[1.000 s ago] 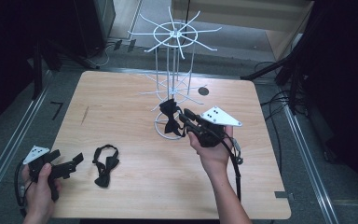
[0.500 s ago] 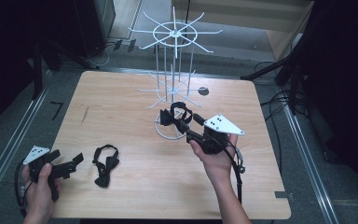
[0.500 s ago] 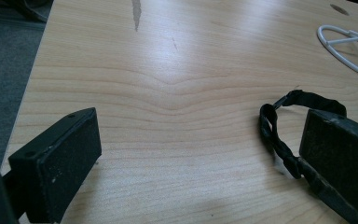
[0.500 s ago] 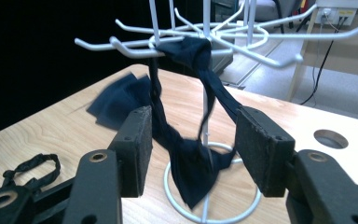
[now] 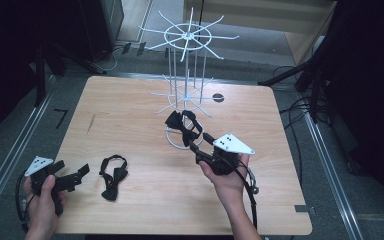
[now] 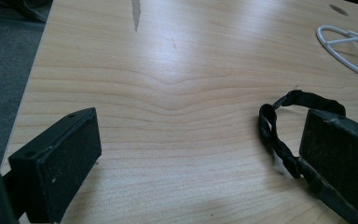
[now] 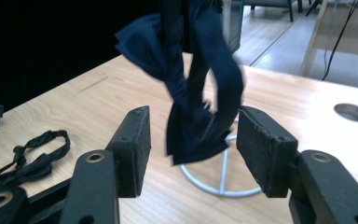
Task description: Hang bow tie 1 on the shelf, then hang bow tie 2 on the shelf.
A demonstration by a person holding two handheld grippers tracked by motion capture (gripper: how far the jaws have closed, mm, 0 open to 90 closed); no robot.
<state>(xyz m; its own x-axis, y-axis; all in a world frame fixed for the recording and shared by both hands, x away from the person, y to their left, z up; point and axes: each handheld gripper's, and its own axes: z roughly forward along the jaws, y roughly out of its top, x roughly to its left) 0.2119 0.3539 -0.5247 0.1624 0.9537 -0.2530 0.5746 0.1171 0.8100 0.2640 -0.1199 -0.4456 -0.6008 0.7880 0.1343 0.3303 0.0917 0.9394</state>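
A dark bow tie point(image 5: 182, 125) hangs low on the white wire rack point(image 5: 185, 35), just above its ring base. My right gripper point(image 5: 196, 145) sits close in front of it, to the right. Its jaws have just been opening; in the right gripper view the bow tie point(image 7: 191, 93) dangles between the pads point(image 7: 135, 144) without touching either, so the right gripper point(image 7: 191, 149) is open. A second black bow tie point(image 5: 113, 172) lies flat on the table. My left gripper point(image 5: 77, 172) rests open just left of it, with the strap point(image 6: 279, 135) beside its right jaw.
The wooden table point(image 5: 130, 110) has a small round hole point(image 5: 218, 98) behind the rack. The rack's ring base point(image 7: 223, 186) lies right under the hanging tie. Dark floor and metal rails surround the table.
My right gripper has let go of the bow tie, opened, and drawn back and down toward the near edge. The tie stays hanging on the rack. The left hand has not moved.
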